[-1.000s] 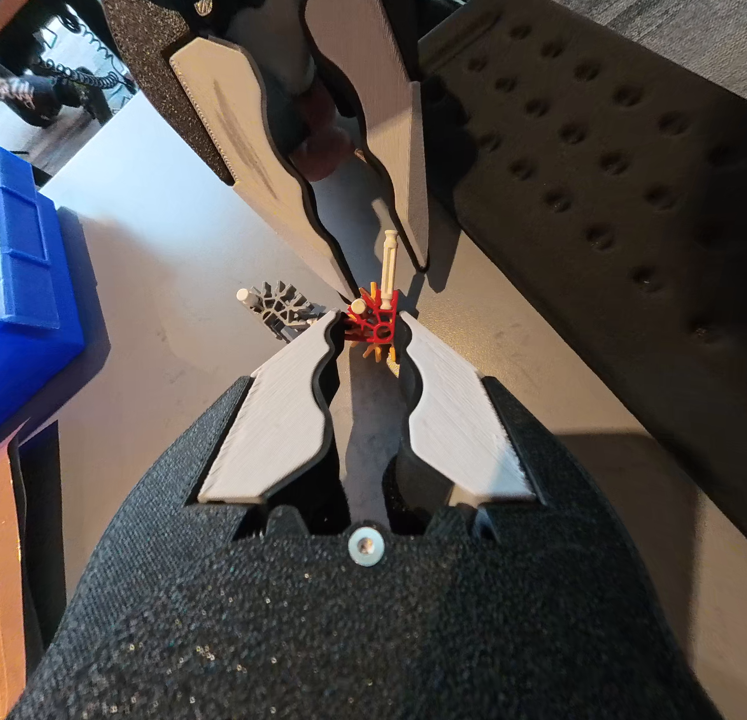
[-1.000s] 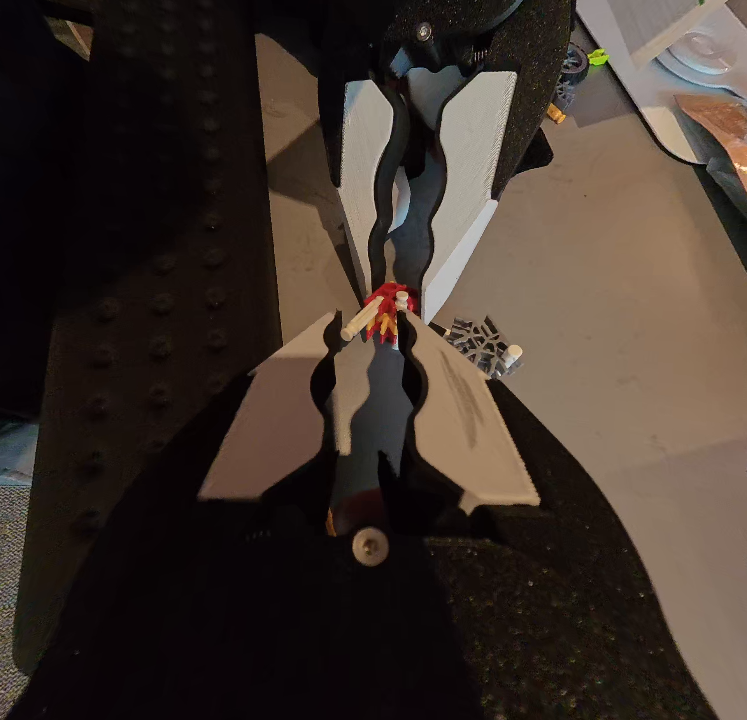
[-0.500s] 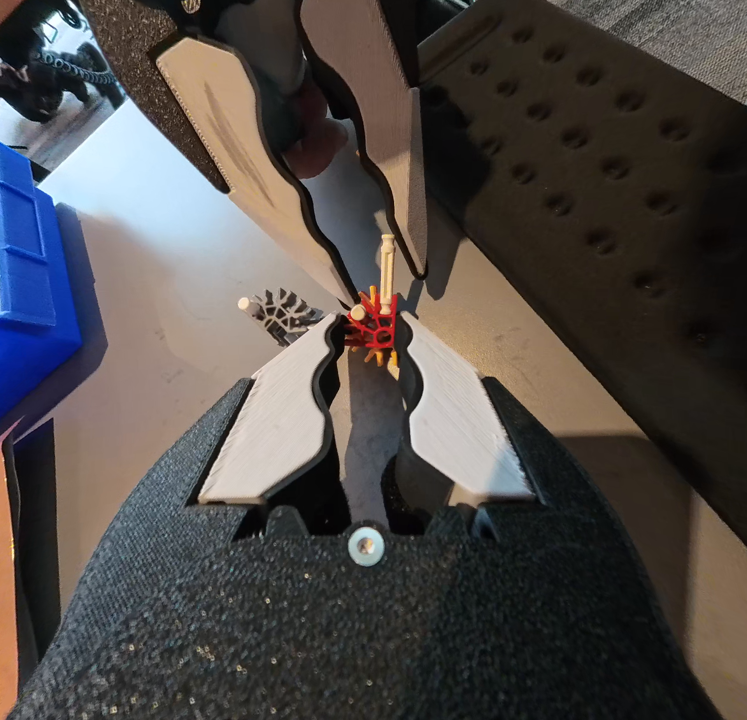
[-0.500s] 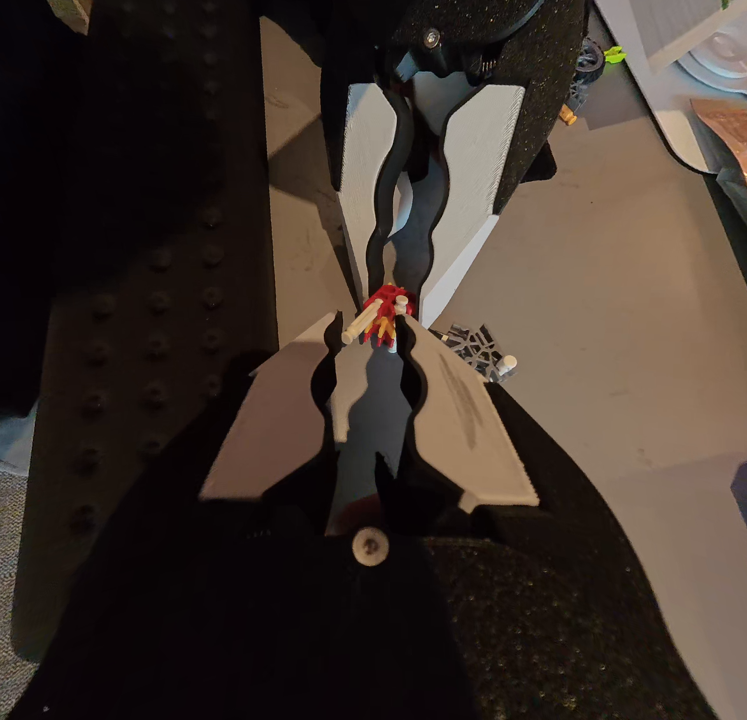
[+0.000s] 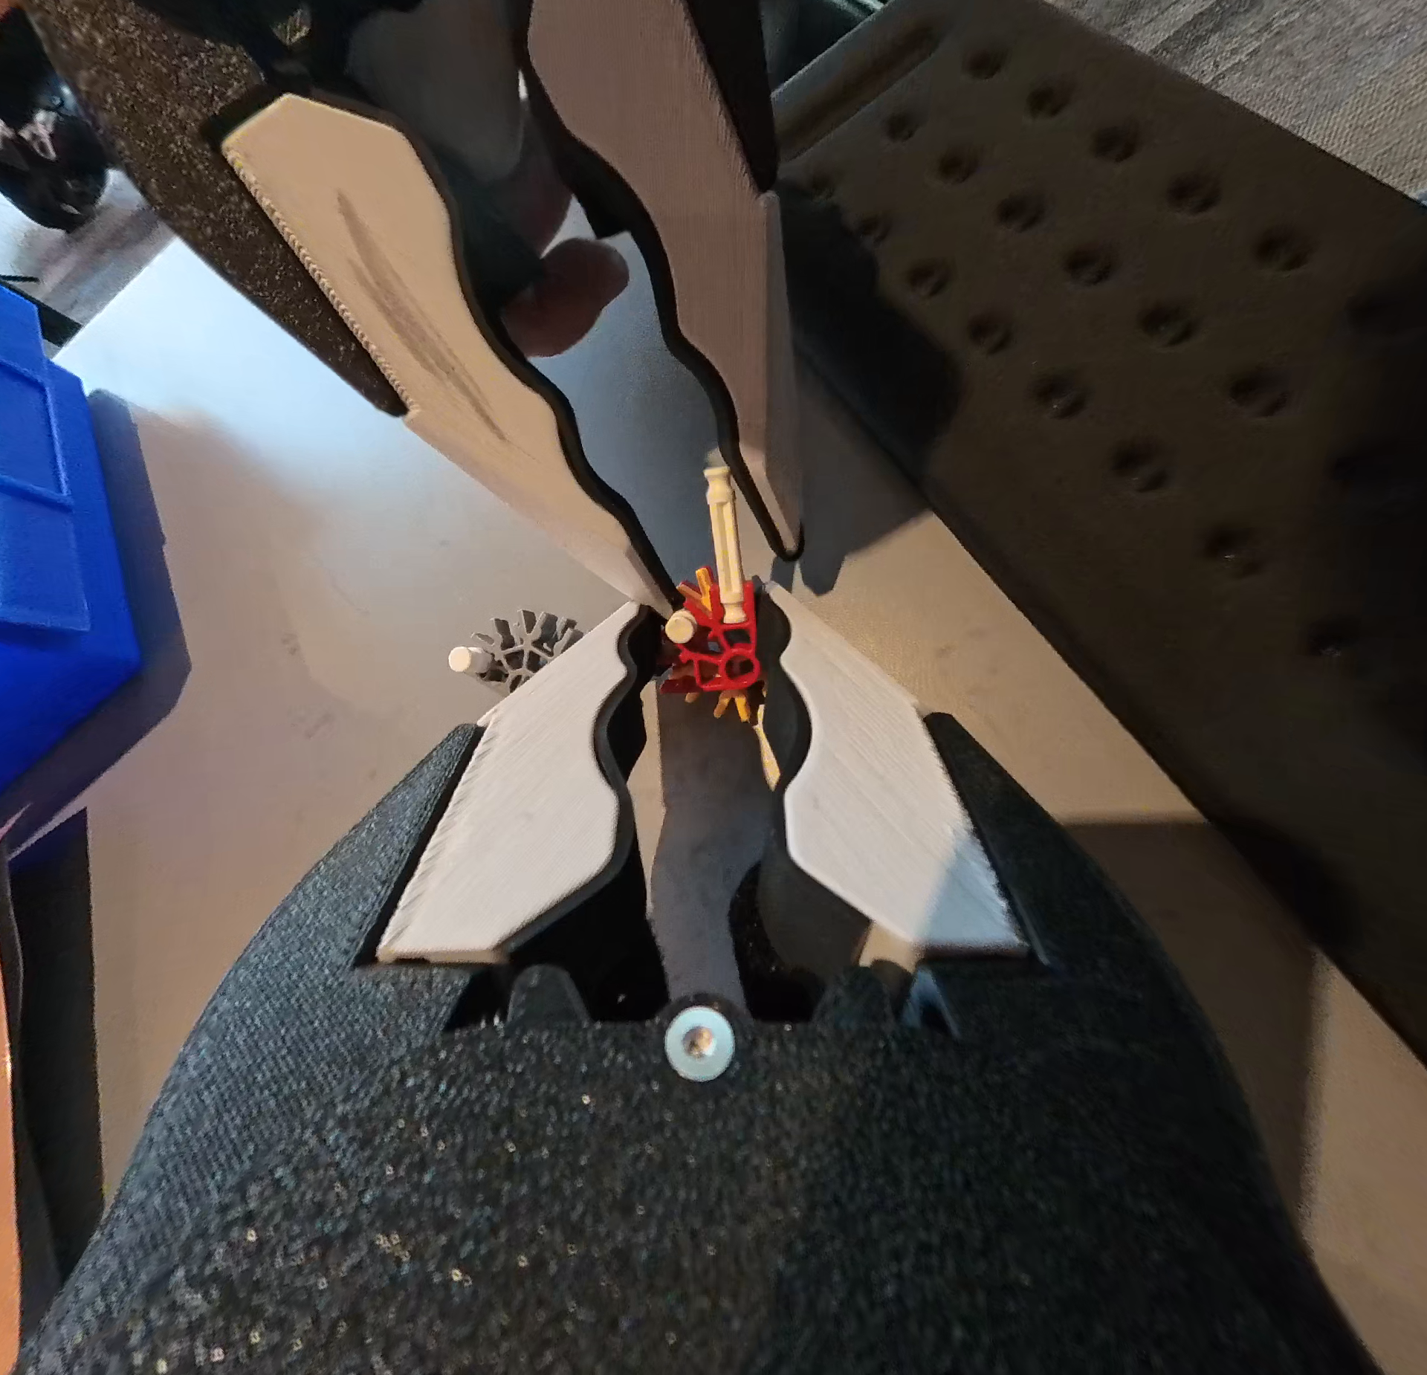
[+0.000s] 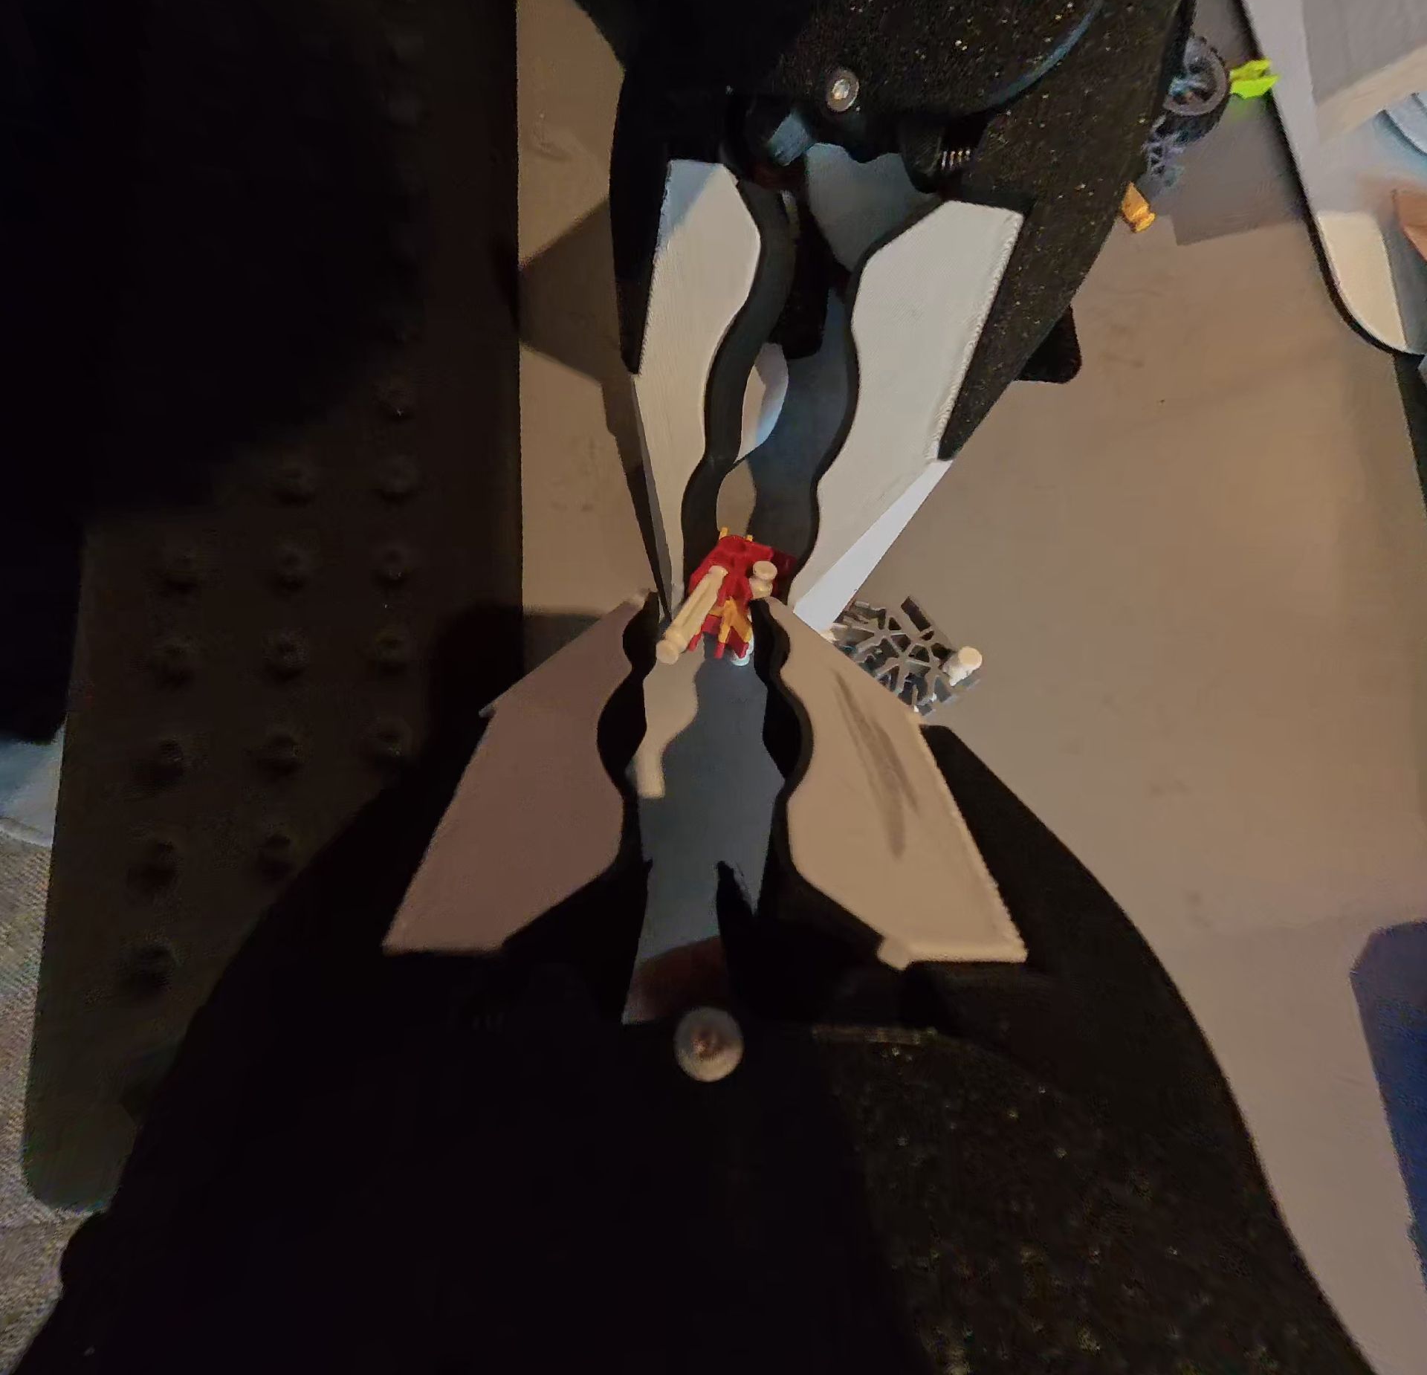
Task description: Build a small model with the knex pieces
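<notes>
Left gripper (image 5: 706,647): closing narrowly on the red connector (image 5: 722,654), tips pinching its sides above the table (image 5: 324,504).
Right gripper (image 6: 706,631): facing the left one, narrowly parted about the same cluster; grip not discernible.
Red connector: carrying white rods (image 5: 726,535) and orange spokes (image 5: 733,708), hanging between both tip pairs.
Grey connector (image 5: 525,643): lying on the table just beside the tips.
Blue bin (image 5: 46,550): sitting at the table edge; contents hidden.
Black chair (image 5: 1120,349): standing beside the table.
</notes>
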Motion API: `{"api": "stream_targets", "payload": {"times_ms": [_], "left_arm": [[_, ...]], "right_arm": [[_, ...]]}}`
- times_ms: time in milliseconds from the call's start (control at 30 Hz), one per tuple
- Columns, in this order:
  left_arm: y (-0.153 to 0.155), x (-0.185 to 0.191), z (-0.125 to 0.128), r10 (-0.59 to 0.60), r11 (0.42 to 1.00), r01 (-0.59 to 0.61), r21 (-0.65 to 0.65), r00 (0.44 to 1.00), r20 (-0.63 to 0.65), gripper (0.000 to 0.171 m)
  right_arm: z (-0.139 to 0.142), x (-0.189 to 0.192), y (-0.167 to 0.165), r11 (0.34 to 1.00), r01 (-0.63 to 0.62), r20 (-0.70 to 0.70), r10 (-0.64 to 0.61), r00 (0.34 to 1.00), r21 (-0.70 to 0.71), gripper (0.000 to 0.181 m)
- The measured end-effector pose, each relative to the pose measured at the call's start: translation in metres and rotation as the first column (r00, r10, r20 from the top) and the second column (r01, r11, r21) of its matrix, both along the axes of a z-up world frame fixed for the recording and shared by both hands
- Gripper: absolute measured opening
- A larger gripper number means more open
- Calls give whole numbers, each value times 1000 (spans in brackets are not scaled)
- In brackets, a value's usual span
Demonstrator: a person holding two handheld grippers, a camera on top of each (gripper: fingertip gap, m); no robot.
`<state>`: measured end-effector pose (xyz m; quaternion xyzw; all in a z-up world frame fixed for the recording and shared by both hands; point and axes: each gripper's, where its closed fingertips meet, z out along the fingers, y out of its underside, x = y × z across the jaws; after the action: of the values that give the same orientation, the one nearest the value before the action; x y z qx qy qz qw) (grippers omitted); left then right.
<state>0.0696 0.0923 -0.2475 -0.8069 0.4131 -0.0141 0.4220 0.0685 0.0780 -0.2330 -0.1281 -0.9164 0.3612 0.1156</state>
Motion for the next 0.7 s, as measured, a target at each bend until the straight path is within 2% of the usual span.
{"api": "stream_targets", "payload": {"times_ms": [100, 400, 533, 600, 667, 700], "left_arm": [[0, 0, 0, 35, 999, -35, -8, 999, -11, 23], [-10, 2, 4, 18, 999, -21, -43, 999, -51, 35], [-20, -4, 6, 83, 994, -85, -63, 996, -30, 46], [-30, -6, 7, 137, 987, -136, -90, 991, 3, 45], [-41, -11, 4, 210, 970, -206, -128, 978, 18, 26], [-45, -13, 6, 240, 964, -234, -126, 970, 31, 22]], "right_arm": [[0, 2, 1, 996, 52, 46, -49, 998, -69, 24], [0, 6, -3, 988, 110, 55, -104, 993, -109, 21], [1, 5, -6, 986, 119, 45, -114, 992, -115, 21], [1, 5, -7, 985, 121, 46, -116, 992, -125, 21], [0, 5, -9, 985, 116, 45, -111, 993, -131, 21], [0, 5, -11, 985, 110, 46, -104, 993, -130, 20]]}}
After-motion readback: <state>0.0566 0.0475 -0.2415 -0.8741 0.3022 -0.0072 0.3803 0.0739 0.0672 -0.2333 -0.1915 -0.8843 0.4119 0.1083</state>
